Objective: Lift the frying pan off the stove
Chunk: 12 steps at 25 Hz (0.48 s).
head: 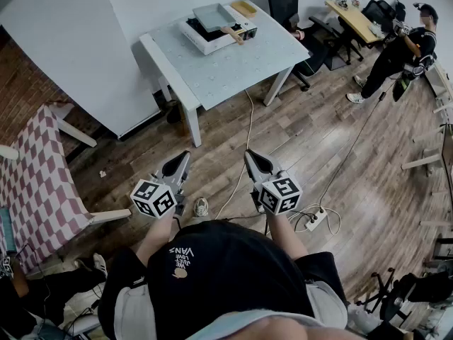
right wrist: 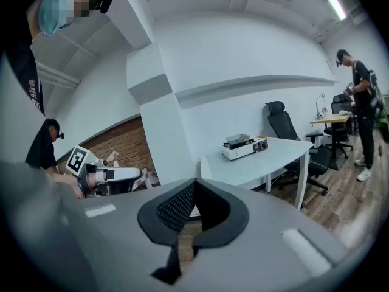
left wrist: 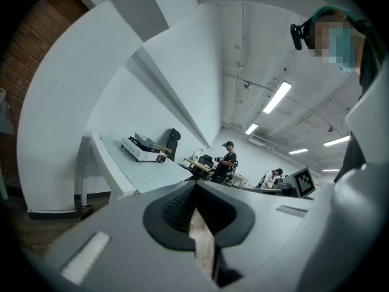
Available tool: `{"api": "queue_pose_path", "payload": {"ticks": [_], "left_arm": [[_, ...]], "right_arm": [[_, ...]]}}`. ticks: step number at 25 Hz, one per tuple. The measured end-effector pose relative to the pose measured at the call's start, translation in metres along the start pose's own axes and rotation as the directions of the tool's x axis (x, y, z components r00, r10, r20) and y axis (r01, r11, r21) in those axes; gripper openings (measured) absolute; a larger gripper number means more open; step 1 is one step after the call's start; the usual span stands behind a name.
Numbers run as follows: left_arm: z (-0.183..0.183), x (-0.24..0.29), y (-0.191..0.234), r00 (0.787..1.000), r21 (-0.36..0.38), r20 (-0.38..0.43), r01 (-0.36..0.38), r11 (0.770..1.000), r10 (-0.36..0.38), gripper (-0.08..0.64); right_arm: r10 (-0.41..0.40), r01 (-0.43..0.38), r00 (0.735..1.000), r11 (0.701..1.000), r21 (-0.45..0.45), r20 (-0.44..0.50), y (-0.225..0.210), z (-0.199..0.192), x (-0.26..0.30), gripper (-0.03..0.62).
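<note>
The left tongs (head: 185,154) and right tongs (head: 248,154) are both shut and empty. They are well apart from the frying pan (head: 214,15) — it sits on the stove (head: 204,43) on the far desk (head: 233,73).

The head camera looks steeply down from above the person onto the left gripper (head: 184,156) and right gripper (head: 250,156). The table (head: 226,69) lies well ahead of both. Each gripper camera sits close behind its own jaws, looking low past them. All three views share the distant table and stove (head: 200,38).
</note>
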<state>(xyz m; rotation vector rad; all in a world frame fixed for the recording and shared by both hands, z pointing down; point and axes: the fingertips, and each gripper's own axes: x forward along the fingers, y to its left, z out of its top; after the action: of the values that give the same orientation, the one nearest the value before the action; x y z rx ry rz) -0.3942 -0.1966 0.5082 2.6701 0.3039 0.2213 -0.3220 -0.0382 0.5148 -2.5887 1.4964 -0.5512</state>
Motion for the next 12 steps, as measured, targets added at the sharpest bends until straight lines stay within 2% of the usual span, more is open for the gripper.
{"api": "queue_pose_path", "payload": {"ticks": [5,9,10,11,12], "left_arm": [[-0.001,0.003,0.002,0.999,0.007,0.0,0.034,0.999,-0.034,0.002],[0.005,0.006,0.004,0.994,0.026,0.016,0.112,0.993,-0.112,0.003],[0.005,0.008,0.005,0.991,0.026,0.011,0.133,0.991,-0.133,0.016],[0.005,0.01,0.006,0.989,0.021,0.004,0.151,0.988,-0.151,0.035],[0.004,0.012,0.007,0.986,0.012,-0.005,0.165,0.986,-0.165,0.094]], "right_arm": [[-0.004,0.004,1.0,1.0,0.009,0.018,0.004,0.002,0.007,0.005],[-0.014,0.006,0.996,0.996,0.091,0.083,0.004,0.011,0.019,0.006],[-0.027,0.016,0.995,0.994,0.112,0.095,0.002,0.013,0.023,0.026],[-0.04,0.027,0.994,0.991,0.129,0.105,0.0,0.015,0.027,0.094],[-0.052,0.035,0.992,0.989,0.147,0.114,-0.001,0.017,0.03,0.141]]}}
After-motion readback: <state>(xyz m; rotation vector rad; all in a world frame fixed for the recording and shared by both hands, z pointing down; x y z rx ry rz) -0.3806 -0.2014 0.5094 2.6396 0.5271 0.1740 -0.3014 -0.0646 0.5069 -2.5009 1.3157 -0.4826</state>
